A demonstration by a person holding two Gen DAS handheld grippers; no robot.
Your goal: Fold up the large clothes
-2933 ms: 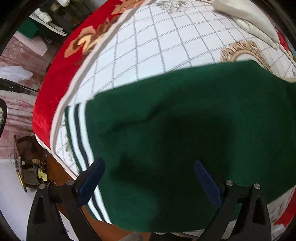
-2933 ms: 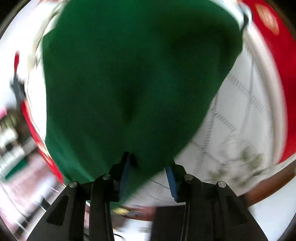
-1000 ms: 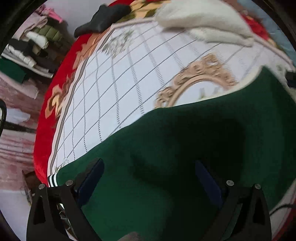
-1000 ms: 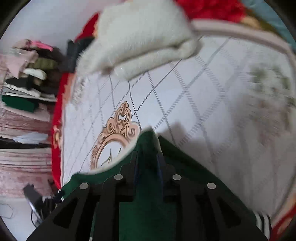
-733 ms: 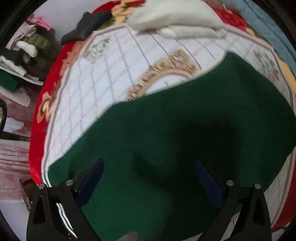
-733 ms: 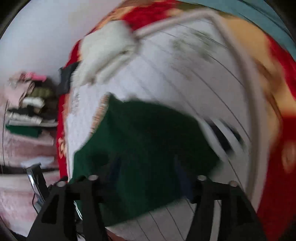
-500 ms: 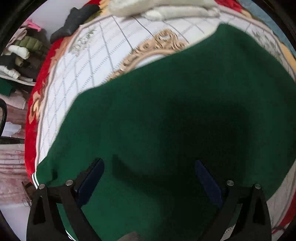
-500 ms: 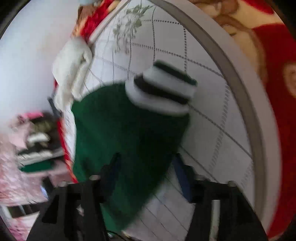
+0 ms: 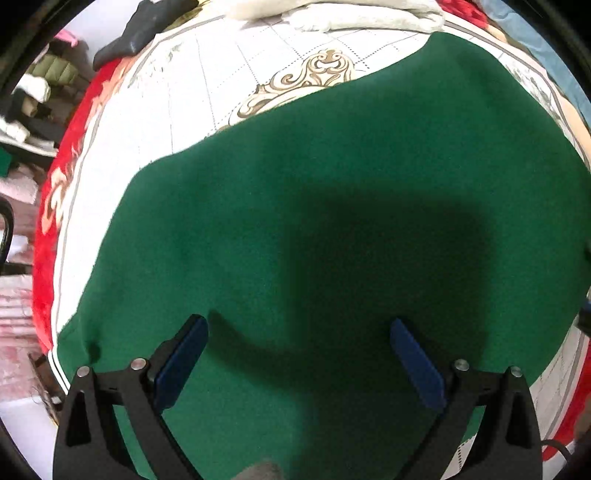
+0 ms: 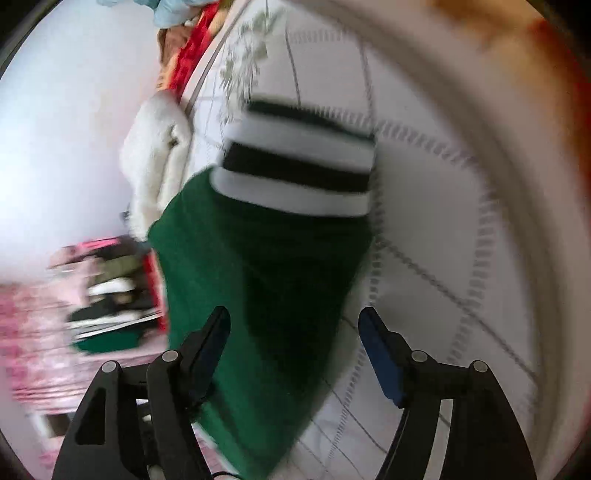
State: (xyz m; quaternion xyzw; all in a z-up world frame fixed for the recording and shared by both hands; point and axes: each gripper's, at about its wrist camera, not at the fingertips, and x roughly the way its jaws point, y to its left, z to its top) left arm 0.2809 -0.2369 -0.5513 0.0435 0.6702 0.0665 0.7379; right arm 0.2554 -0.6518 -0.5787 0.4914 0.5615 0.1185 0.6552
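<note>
A large dark green garment lies folded flat on the white grid-patterned blanket. Its striped white-and-black hem shows at the far end in the right wrist view, where the green cloth runs toward the camera. My left gripper is open and empty just above the garment's near part. My right gripper is open and empty over the garment's near edge. The right wrist view is blurred by motion.
A folded cream garment lies at the blanket's far edge, also seen in the right wrist view. A dark item lies at the far left corner. The blanket has a red border. Stacked clothes sit beyond the bed.
My right gripper, shut on the green garment a second ago, has carried it over, let go and opened. The garment now lies folded flat. My left gripper stayed open.
</note>
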